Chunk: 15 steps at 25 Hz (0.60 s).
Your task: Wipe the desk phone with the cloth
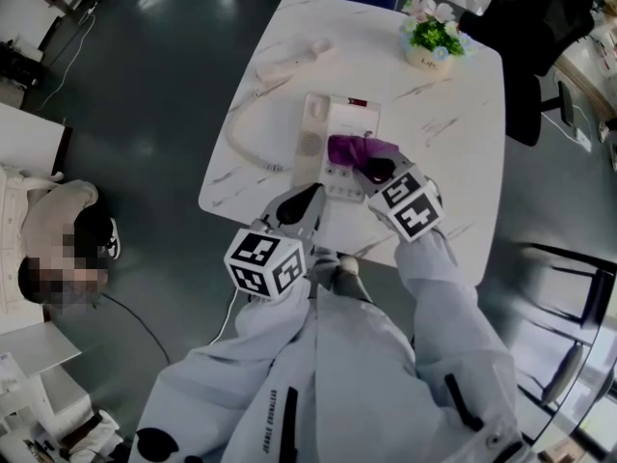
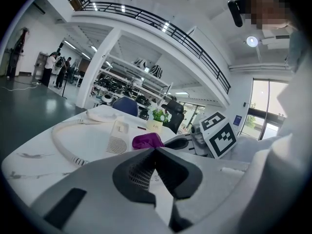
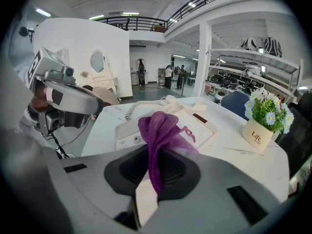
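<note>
The white desk phone (image 1: 333, 148) lies mid-table, its handset (image 1: 294, 61) off the cradle at the far left on a coiled cord (image 1: 243, 143). My right gripper (image 1: 376, 169) is shut on a purple cloth (image 1: 359, 149), which rests on the phone's keypad side. In the right gripper view the cloth (image 3: 161, 130) bunches up from the shut jaws (image 3: 157, 172) over the phone (image 3: 195, 126). My left gripper (image 1: 304, 205) hovers at the phone's near left corner, shut and holding nothing. The left gripper view shows its jaws closed (image 2: 155, 152), with the cloth (image 2: 147, 141) beyond.
A small flower pot (image 1: 432, 37) stands at the table's far right corner. A black office chair (image 1: 525, 27) is just beyond that corner. A person (image 1: 58, 249) sits on the floor to the left. The table's near edge (image 1: 289, 234) lies under my grippers.
</note>
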Motion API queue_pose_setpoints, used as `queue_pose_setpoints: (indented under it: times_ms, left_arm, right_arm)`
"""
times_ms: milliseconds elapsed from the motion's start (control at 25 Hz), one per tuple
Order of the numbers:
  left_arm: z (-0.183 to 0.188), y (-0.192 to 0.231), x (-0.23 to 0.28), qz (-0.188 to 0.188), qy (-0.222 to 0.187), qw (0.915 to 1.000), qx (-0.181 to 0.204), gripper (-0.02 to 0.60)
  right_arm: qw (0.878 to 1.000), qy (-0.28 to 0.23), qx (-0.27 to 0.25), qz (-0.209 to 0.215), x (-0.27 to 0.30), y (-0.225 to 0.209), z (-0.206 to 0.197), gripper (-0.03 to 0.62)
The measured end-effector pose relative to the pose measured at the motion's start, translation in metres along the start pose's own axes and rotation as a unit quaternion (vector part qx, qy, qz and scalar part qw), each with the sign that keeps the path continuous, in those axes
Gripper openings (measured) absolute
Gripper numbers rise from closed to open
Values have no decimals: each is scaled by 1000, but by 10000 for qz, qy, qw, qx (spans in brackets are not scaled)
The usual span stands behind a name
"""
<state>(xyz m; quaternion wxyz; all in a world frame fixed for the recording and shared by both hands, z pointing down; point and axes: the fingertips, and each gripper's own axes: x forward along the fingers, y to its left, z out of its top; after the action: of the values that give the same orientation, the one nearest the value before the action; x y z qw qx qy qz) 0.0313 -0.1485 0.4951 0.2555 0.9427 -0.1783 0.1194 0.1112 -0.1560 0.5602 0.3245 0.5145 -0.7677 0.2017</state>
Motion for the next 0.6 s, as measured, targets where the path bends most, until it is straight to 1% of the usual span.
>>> queue_pose_setpoints:
  times_ms: [600]
  left_arm:
    - [-6,1,-14,184,-81,9998,-72,-2]
  right_arm:
    - [9992,161,-3,362,-3,23,-11,35]
